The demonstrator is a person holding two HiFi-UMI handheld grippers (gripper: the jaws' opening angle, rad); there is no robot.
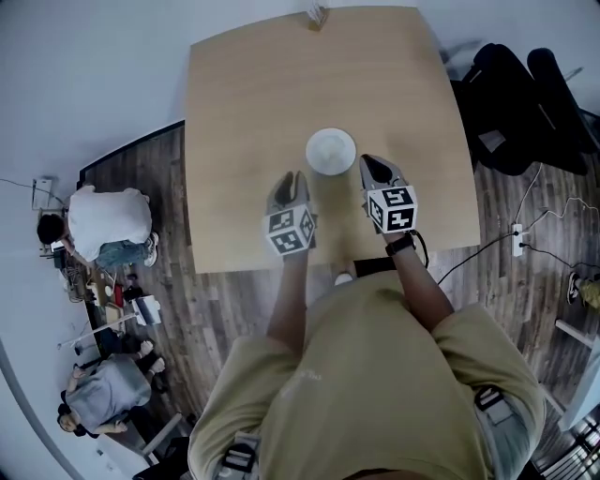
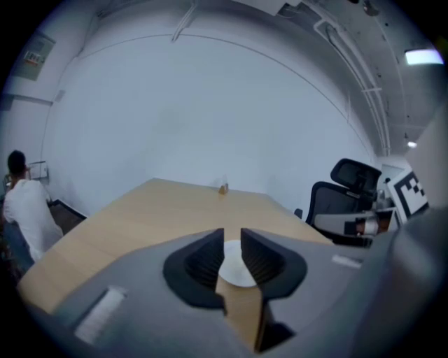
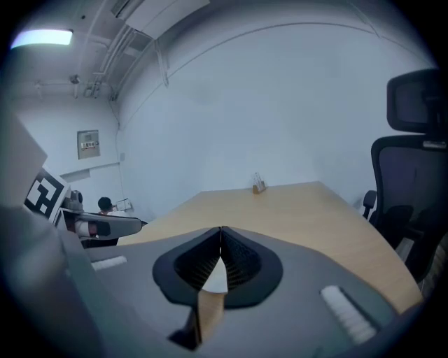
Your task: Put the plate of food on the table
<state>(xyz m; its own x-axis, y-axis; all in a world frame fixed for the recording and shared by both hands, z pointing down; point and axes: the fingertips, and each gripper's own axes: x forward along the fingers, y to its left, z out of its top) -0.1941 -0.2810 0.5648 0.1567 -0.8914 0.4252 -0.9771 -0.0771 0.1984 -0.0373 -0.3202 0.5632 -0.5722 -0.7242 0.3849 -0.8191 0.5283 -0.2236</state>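
A round white plate (image 1: 331,150) lies on the light wooden table (image 1: 244,103), a little nearer the front edge than the middle. My left gripper (image 1: 298,176) points at the plate's near left side, just short of the rim. A narrow gap stands between its jaws, nothing is in it, and the plate (image 2: 234,269) shows through it. My right gripper (image 1: 368,162) sits close beside the plate's right rim with its jaws shut tip to tip on nothing. In the right gripper view a sliver of the plate (image 3: 217,280) shows under the right gripper (image 3: 221,229).
A small holder (image 1: 316,16) stands at the table's far edge. Black office chairs (image 1: 511,94) crowd the right side. Cables and a power strip (image 1: 517,239) lie on the floor at right. People (image 1: 103,225) are on the floor at left.
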